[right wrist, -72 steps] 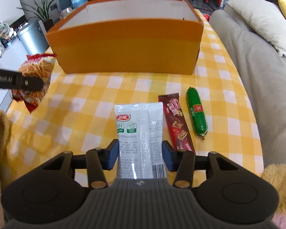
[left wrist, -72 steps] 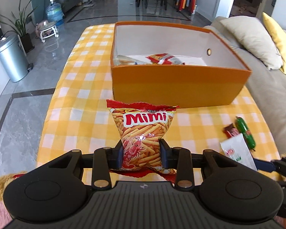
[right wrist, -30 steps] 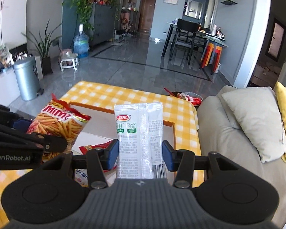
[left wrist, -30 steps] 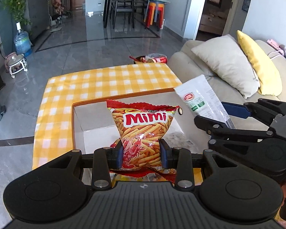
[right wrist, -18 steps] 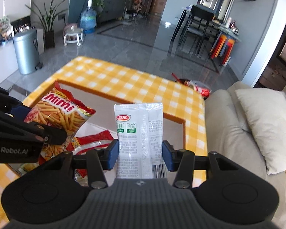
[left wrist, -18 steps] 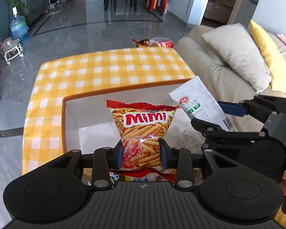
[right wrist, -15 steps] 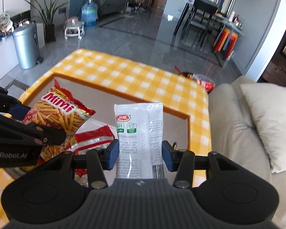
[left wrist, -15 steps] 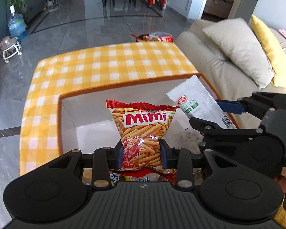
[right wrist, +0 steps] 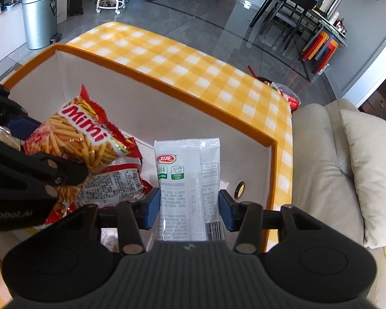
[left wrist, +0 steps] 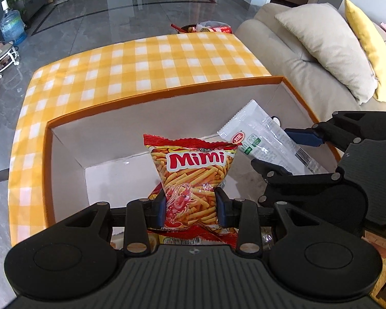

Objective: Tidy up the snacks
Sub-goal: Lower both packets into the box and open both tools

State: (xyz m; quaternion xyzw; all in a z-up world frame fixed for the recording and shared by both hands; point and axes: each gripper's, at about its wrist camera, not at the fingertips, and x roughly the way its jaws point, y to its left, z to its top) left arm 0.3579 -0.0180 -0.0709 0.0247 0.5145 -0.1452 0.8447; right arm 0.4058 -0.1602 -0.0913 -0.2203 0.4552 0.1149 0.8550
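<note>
My left gripper point(left wrist: 190, 206) is shut on a red Mimi snack bag point(left wrist: 193, 175) and holds it over the open orange box point(left wrist: 167, 94). My right gripper point(right wrist: 189, 209) is shut on a white snack packet point(right wrist: 187, 180) and holds it over the same box point(right wrist: 193, 103), to the right of the Mimi bag point(right wrist: 82, 134). The white packet point(left wrist: 265, 144) also shows in the left wrist view, tilted over the box's right side. Other red snack bags point(right wrist: 115, 180) lie on the box floor below.
The box stands on a table with a yellow checked cloth point(left wrist: 141, 59). A beige sofa with cushions point(left wrist: 321, 46) runs along the right side. A metal bin point(right wrist: 40, 25) stands on the floor at the far left.
Both grippers have moved down and forward over the box, each still holding its snack. The box interior now fills more of both views.
</note>
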